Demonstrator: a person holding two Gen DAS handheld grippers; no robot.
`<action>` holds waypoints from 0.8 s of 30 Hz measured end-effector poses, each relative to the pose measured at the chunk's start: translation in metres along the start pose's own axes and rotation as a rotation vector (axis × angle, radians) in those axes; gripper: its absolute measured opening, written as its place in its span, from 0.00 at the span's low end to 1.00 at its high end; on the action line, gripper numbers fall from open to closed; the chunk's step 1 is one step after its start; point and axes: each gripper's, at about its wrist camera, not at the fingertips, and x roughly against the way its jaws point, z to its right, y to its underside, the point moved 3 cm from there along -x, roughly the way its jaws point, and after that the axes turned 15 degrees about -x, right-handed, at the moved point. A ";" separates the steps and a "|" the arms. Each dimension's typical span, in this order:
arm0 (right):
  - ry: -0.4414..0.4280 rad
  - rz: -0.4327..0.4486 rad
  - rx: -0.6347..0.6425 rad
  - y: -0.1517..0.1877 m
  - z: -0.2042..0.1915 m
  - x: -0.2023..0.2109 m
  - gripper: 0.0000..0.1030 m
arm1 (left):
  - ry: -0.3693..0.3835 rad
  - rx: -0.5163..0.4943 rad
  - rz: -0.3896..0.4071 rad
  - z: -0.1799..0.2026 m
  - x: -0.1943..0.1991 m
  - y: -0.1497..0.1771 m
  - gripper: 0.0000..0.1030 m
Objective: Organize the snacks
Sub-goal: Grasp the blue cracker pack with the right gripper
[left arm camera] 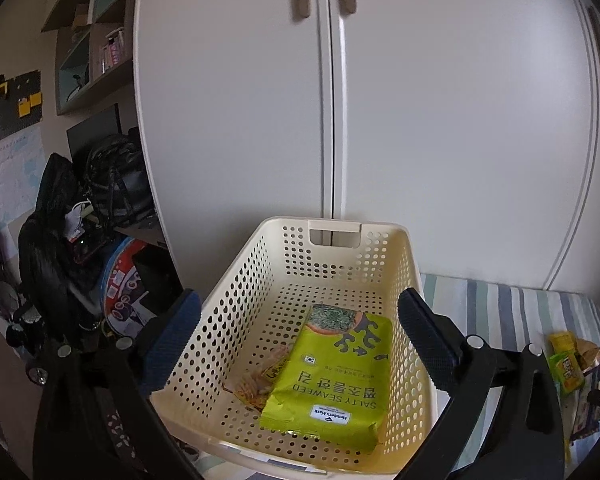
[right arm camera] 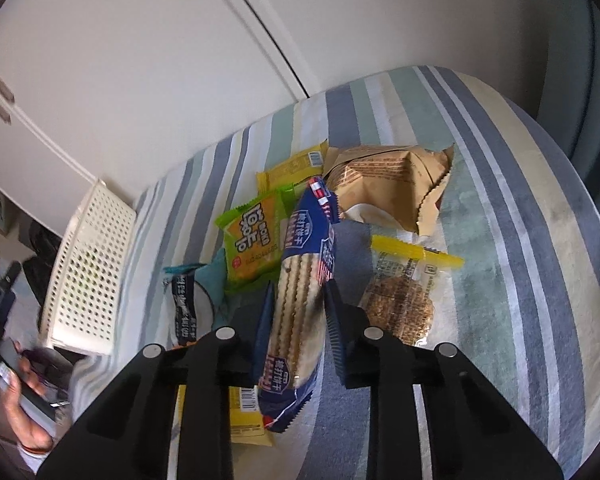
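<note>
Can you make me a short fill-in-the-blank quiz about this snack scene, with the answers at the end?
1. The green salty seaweed packet lies inside the cream ____.
2. The right gripper is closed on a blue packet of ____.
3. The left gripper holds ____.
4. The loose snacks lie on a ____ cloth.

Answers: basket; crackers; nothing; striped

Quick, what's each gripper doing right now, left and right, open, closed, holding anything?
Left gripper: open, empty, over the cream basket.
Right gripper: shut on the blue cracker packet, above the striped cloth.
</note>
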 end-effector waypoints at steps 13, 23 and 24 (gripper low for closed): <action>0.211 0.027 0.192 0.019 -0.029 -0.015 0.44 | 0.016 0.035 0.027 -0.006 0.007 0.000 0.97; 0.382 -0.075 0.292 0.024 -0.042 -0.048 0.63 | 0.055 0.109 0.010 -0.024 -0.002 0.006 0.97; 0.405 -0.080 0.310 0.025 -0.045 -0.050 0.64 | 0.063 0.124 0.007 -0.027 -0.003 0.007 0.97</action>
